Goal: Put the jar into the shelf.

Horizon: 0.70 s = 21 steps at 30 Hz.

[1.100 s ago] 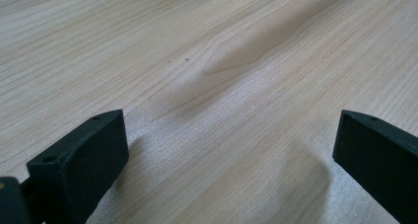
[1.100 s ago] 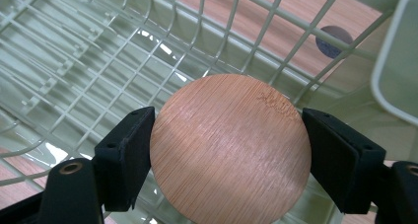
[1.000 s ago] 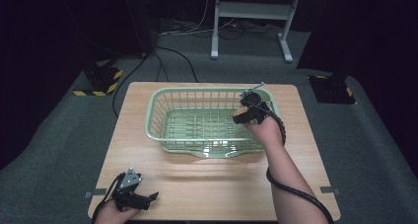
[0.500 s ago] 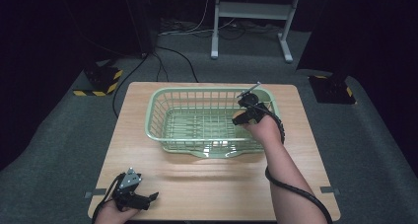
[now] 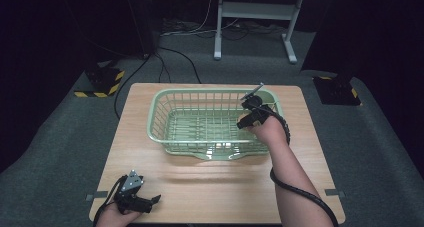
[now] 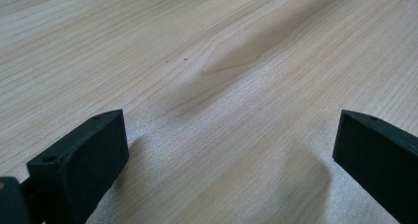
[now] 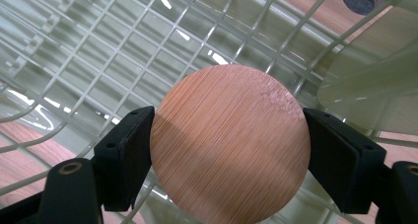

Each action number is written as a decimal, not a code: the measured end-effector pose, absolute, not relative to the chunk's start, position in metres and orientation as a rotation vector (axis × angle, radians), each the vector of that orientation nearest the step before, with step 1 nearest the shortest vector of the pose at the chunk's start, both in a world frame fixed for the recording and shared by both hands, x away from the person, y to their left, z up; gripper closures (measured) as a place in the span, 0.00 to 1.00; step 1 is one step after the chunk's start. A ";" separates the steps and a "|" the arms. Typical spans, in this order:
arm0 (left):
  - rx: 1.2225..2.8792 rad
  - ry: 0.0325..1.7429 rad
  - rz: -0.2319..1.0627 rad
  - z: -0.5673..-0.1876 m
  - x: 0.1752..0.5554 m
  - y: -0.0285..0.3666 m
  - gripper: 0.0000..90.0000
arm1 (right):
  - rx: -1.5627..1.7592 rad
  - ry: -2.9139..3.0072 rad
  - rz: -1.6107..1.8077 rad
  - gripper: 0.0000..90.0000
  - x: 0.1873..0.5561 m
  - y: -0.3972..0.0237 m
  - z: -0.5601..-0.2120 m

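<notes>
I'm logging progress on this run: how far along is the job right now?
Done: the right tool is shut on a round wooden disc and holds it over the inside of the green wire basket, by its right wall. In hand: the disc is clamped by its edges, not yet set down. Left: lowering and releasing it, as it seems. The left tool rests open on the table.

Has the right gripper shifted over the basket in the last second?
No. The right gripper holds the wooden disc by the basket right wall, as before.
</notes>
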<state>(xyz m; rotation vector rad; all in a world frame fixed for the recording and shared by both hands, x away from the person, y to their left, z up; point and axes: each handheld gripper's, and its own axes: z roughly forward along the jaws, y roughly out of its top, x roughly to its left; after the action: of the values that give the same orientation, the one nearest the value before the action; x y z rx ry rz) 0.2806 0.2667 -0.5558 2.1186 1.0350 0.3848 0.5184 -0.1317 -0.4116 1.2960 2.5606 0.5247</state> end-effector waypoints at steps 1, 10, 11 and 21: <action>2.120 1.035 0.385 -0.556 0.281 0.267 0.01 | 1.306 2.560 0.524 0.26 0.518 -0.133 -0.412; 2.120 1.035 0.386 -0.556 0.281 0.267 0.01 | 1.318 2.554 0.537 0.22 0.518 -0.134 -0.413; 2.120 1.035 0.386 -0.556 0.281 0.267 0.01 | 1.319 2.554 0.546 0.19 0.518 -0.134 -0.413; 2.119 1.036 0.386 -0.556 0.280 0.266 0.01 | 1.298 2.526 0.609 0.02 0.509 -0.134 -0.409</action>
<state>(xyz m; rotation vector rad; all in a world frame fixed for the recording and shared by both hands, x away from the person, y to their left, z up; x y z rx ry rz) 0.2805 0.2664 -0.5559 2.1192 1.0361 0.3858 0.5088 -0.1336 -0.4085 1.2977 2.5262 0.6090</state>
